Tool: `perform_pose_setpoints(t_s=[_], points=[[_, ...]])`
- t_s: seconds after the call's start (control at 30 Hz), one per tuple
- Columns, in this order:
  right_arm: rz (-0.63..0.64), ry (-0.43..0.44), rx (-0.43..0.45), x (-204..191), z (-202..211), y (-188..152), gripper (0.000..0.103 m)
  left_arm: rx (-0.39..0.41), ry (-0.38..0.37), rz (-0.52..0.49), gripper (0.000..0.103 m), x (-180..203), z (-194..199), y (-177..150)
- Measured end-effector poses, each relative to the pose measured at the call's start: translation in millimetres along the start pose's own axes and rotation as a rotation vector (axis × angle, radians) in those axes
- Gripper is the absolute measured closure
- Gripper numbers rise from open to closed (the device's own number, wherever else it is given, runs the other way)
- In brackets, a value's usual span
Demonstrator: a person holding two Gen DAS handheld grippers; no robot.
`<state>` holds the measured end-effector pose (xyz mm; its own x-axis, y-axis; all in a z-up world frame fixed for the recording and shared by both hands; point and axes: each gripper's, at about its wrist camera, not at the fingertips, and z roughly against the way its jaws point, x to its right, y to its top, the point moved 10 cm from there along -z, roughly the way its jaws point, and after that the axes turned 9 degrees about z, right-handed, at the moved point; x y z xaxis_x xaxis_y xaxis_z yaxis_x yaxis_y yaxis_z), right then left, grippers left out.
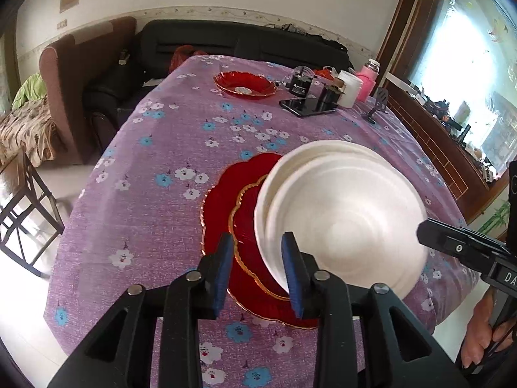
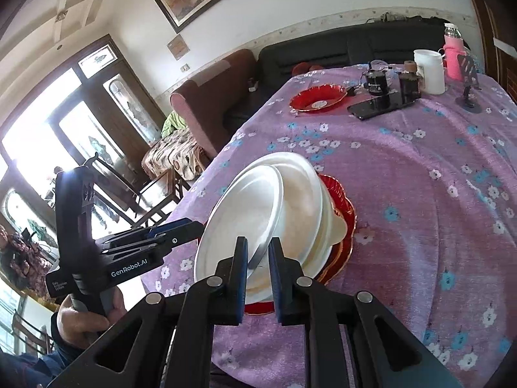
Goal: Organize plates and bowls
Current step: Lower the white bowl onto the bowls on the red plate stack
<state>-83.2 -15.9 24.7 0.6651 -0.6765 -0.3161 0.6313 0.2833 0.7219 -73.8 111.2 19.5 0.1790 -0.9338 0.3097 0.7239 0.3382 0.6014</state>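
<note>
Two white bowls nest together, tilted, over a stack of red gold-rimmed plates on the purple flowered tablecloth. My right gripper is shut on the near rim of the top white bowl, which leans against the lower white bowl; the red plates show beneath. My left gripper is open, its jaws apart beside the bowls' left rim, over the red plates. A red bowl sits at the far side of the table; it also shows in the right wrist view.
At the table's far right stand a black phone, dark jars, a white cup, a pink bottle and a phone stand. A brown armchair and black sofa lie beyond. A chair stands left.
</note>
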Motion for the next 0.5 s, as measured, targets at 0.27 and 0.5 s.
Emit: perform_pose_setpoints(t_s=[0.27,0.5], points=[[-0.037,0.033,-0.012,3,0,-4,0.078,0.058,0.023,-0.006,0.066,-4,9,0],[-0.041,0.0,0.054,6,24,-6,0.07,0.162,0.1,-0.038,0.057,-6,21,-3]])
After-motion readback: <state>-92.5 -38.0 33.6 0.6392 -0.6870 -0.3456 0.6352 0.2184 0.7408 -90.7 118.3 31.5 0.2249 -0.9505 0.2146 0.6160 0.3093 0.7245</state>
